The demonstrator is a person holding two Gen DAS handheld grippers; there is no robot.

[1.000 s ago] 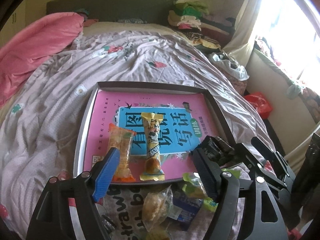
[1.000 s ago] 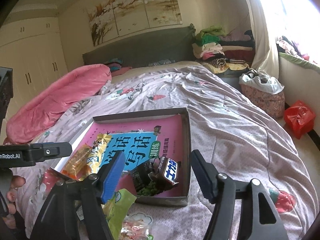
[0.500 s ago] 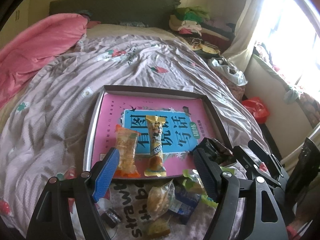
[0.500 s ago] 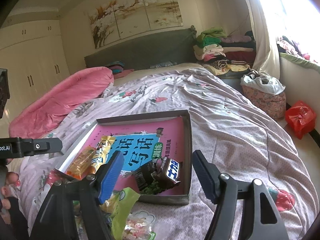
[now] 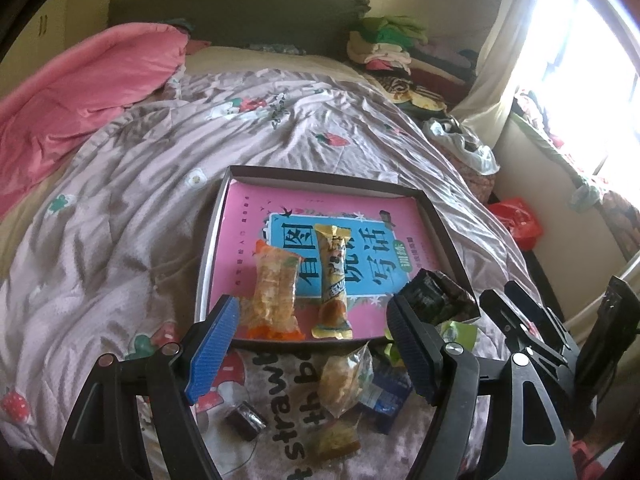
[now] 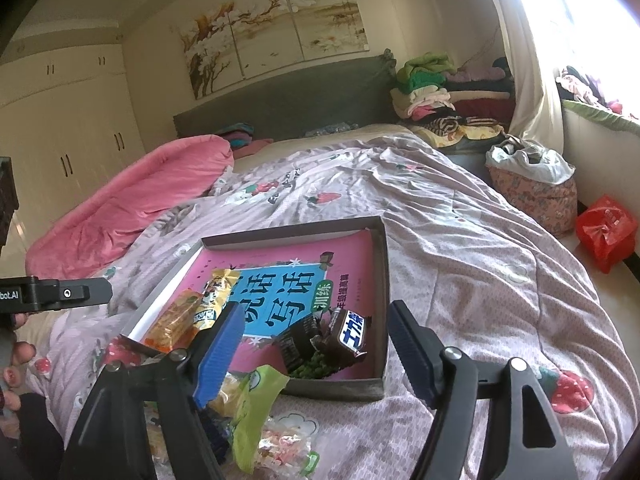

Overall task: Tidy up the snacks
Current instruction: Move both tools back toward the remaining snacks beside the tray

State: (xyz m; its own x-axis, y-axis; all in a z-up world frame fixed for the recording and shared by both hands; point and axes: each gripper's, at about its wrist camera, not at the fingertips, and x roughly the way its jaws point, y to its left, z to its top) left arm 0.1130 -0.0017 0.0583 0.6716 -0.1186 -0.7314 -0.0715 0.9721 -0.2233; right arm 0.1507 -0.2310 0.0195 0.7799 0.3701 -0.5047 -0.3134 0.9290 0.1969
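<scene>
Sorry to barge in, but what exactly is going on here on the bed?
A person with a gripper in each hand is sorting snacks into a shallow box on the bed. The left gripper and right gripper are both open and empty. An orange packet, a yellow packet and dark chocolate bars lie in the box; loose snacks wait outside it.

Rumpled pink quilt [image 6: 132, 208] bunched up at the left by the dark grey padded headboard [image 6: 280, 100], folded clothes pile [image 6: 432, 84] stacked on the right, red plastic bag [image 6: 606, 232] on the floor.
</scene>
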